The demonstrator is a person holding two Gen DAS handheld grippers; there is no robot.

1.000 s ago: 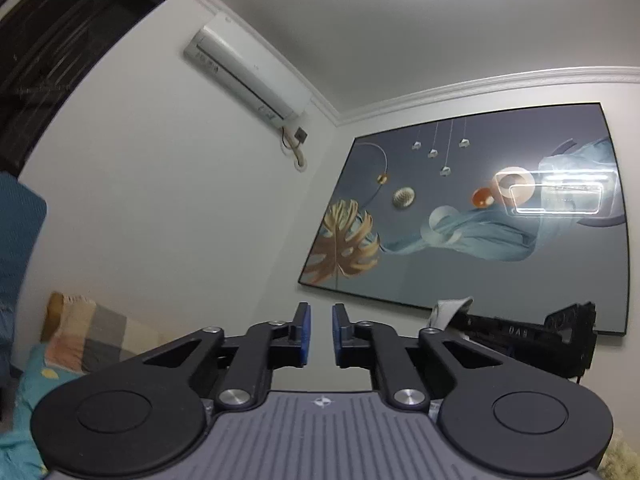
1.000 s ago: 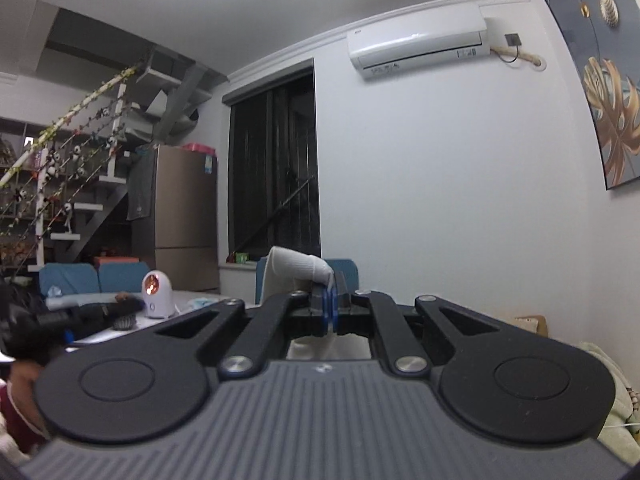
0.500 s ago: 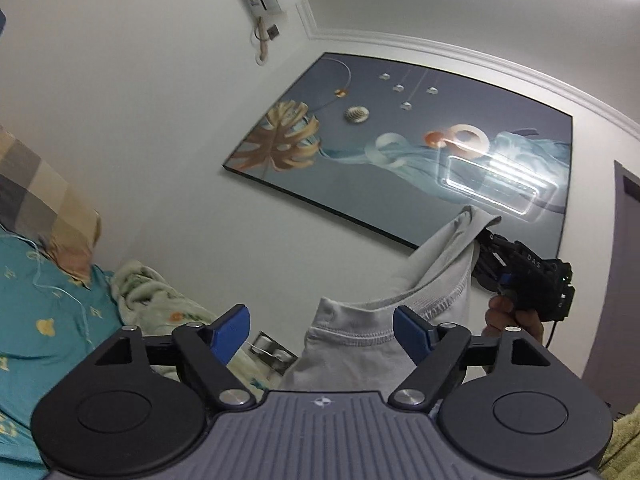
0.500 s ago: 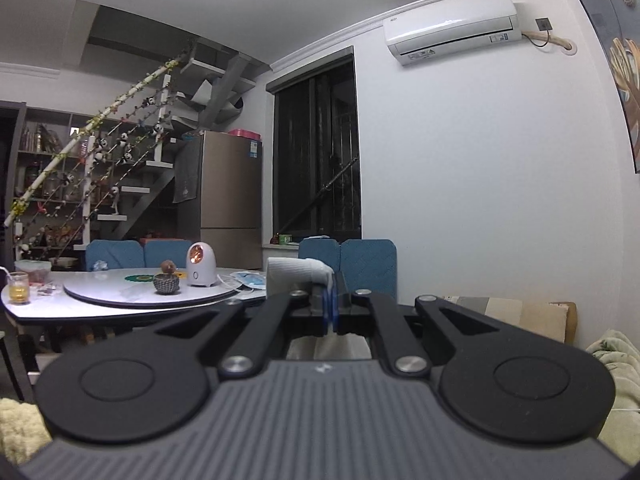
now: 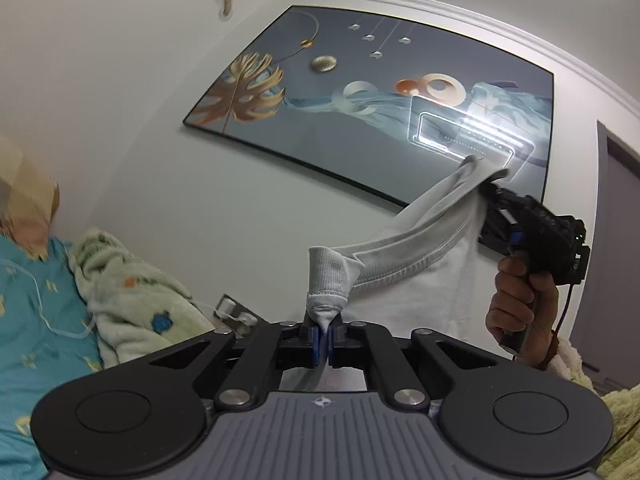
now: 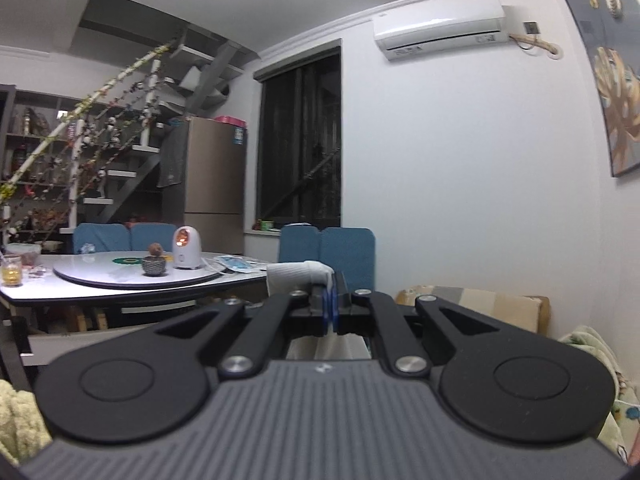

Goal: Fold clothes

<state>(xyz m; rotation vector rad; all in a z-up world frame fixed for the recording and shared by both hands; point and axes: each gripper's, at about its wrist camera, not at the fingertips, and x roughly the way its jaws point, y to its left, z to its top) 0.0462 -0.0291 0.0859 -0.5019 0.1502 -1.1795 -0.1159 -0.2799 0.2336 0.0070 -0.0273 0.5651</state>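
Note:
A pale grey T-shirt hangs in the air, stretched between my two grippers. My left gripper is shut on one shoulder of the shirt beside the ribbed collar. My right gripper shows in the left wrist view, held in a hand at the right, pinching the other shoulder higher up. In the right wrist view my right gripper is shut on a bunched fold of the shirt. The rest of the shirt hangs below, out of sight.
A teal sheet and a pale green blanket lie at the lower left. A large framed picture hangs on the wall ahead. The right wrist view shows a dining table, blue chairs and a staircase.
My left gripper was open half a second ago with the shirt collar between its fingers; it has closed on the shirt. The right gripper stays shut on the shirt and has turned slightly.

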